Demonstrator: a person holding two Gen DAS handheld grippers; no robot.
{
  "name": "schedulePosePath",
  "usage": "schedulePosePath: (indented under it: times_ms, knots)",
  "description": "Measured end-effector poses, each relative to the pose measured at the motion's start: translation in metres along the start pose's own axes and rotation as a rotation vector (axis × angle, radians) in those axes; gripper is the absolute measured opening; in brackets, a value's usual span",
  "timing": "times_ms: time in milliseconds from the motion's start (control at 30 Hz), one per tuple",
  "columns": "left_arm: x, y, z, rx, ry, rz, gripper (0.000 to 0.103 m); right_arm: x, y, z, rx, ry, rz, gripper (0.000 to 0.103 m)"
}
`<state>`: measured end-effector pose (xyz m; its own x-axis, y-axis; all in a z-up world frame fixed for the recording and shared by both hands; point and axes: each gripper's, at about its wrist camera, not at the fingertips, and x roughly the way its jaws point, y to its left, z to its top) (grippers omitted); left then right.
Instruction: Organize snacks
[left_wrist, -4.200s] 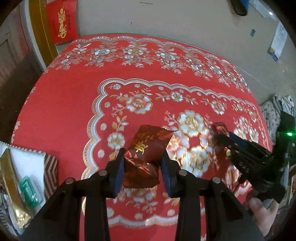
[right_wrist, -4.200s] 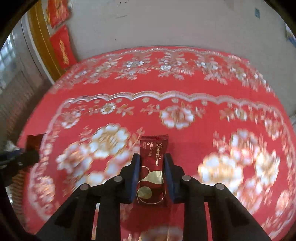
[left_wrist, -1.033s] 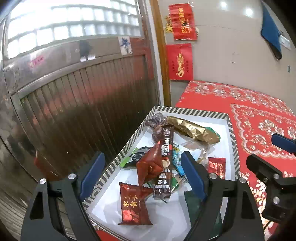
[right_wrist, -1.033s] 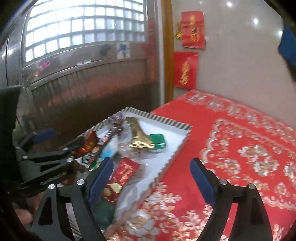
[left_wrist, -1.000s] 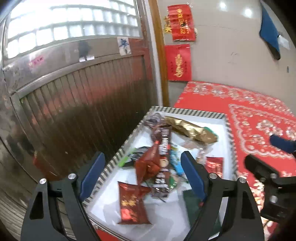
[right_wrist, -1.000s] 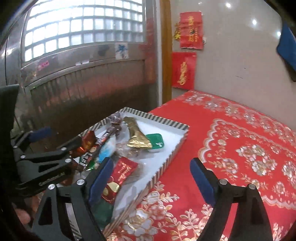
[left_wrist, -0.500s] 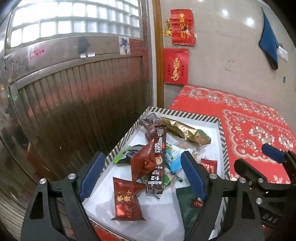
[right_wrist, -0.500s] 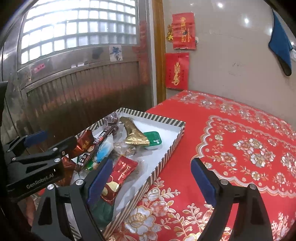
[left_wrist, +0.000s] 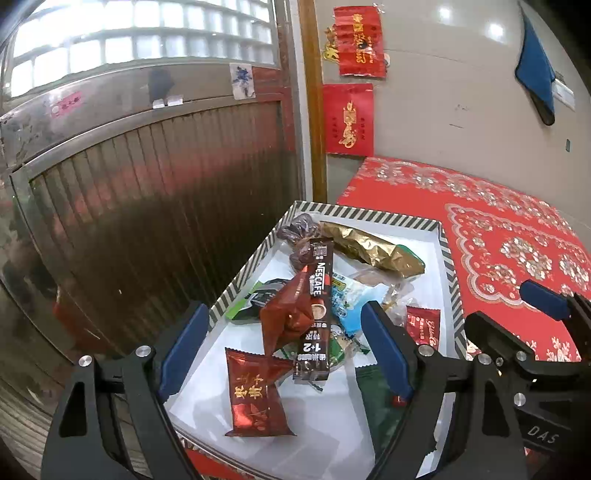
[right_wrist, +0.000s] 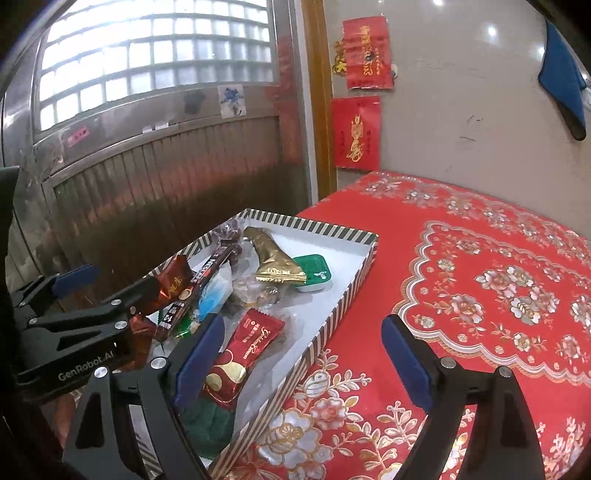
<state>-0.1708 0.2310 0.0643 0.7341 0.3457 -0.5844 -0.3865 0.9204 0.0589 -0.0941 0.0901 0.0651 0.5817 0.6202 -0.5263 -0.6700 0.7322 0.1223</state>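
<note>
Your left gripper (left_wrist: 284, 343) hangs over the striped tray (left_wrist: 369, 213), jaws spread wide with nothing between the pads; the snacks lie below it, untouched. Your right gripper (right_wrist: 303, 354) is just as wide and empty, straddling the tray's right wall, one finger over the tray and the other over the red cloth (right_wrist: 480, 258). The tray sits at the left edge of the table, against the cloth's border. In it, a Nescafe stick (left_wrist: 317, 306) lies down the middle over a crumpled brown-red wrapper (left_wrist: 286, 314); a red packet (left_wrist: 256, 398) lies flat near the tray's near edge. A gold wrapper (left_wrist: 369, 249) lies toward the far right corner, dark dates (left_wrist: 299, 230) in the far left corner. A green tub (right_wrist: 314, 271) rests by the right wall, touching the gold wrapper. A red Golden Crown packet (right_wrist: 243, 350) lies near the right wall, just beside your right gripper's left finger.
</note>
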Motion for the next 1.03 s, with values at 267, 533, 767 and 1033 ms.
schedulePosePath:
  times_ms: [267,533,767,1033]
  knots:
    - [0.0044,0.0033,-0.0011,-0.01,0.024,-0.017,0.085,0.0028,-0.0055,-0.001,0.03,0.014,0.018,0.088]
    - [0.0054,0.0048,-0.0015,-0.016,0.028,-0.02,0.085,0.0036,-0.0016,-0.0011,0.018,0.017,0.022,0.088]
    - [0.0074,0.005,-0.0019,-0.019,0.037,-0.028,0.085,0.0074,0.0009,-0.0028,0.015,0.032,0.023,0.088]
    - [0.0057,0.0025,-0.0023,-0.011,0.024,-0.025,0.085,0.0088,-0.0027,-0.0038,0.026,0.035,0.031,0.088]
